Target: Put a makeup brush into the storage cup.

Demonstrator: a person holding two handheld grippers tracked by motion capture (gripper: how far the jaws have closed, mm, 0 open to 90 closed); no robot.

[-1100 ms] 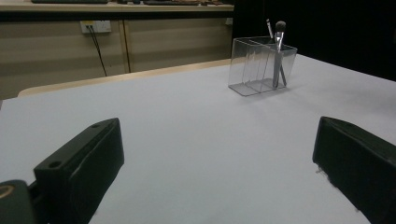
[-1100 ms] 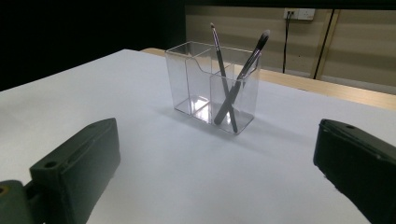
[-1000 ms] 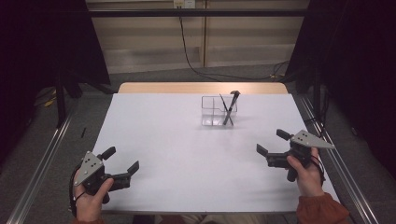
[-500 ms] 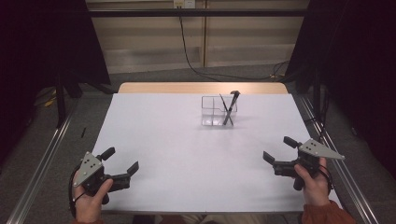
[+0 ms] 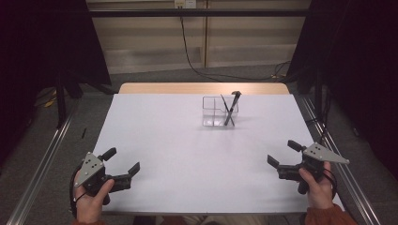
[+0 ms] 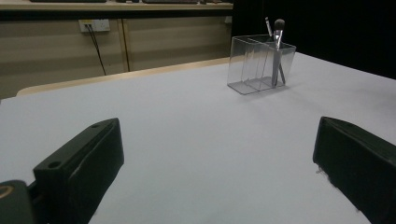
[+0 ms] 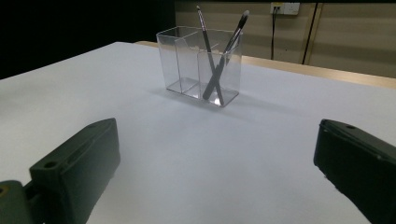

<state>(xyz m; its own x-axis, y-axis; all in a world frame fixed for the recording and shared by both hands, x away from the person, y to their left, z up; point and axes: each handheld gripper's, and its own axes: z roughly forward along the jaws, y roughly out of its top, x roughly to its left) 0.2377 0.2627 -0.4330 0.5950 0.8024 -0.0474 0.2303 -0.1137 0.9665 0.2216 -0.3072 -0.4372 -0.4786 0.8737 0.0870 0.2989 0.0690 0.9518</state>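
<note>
In the high view, a clear plastic organiser box with compartments (image 5: 219,111) stands on the white-covered table (image 5: 187,154) just above the centre of the frame, well apart from both tongs. Two dark slim makeup brushes (image 5: 229,108) lean crossed in its right-hand compartment, bristle ends up. The left tongs (image 5: 124,162) sit at the lower left of the frame and the right tongs (image 5: 282,153) at the lower right, each held in a hand near the table's near edge, jaws spread wide with nothing between them.
</note>
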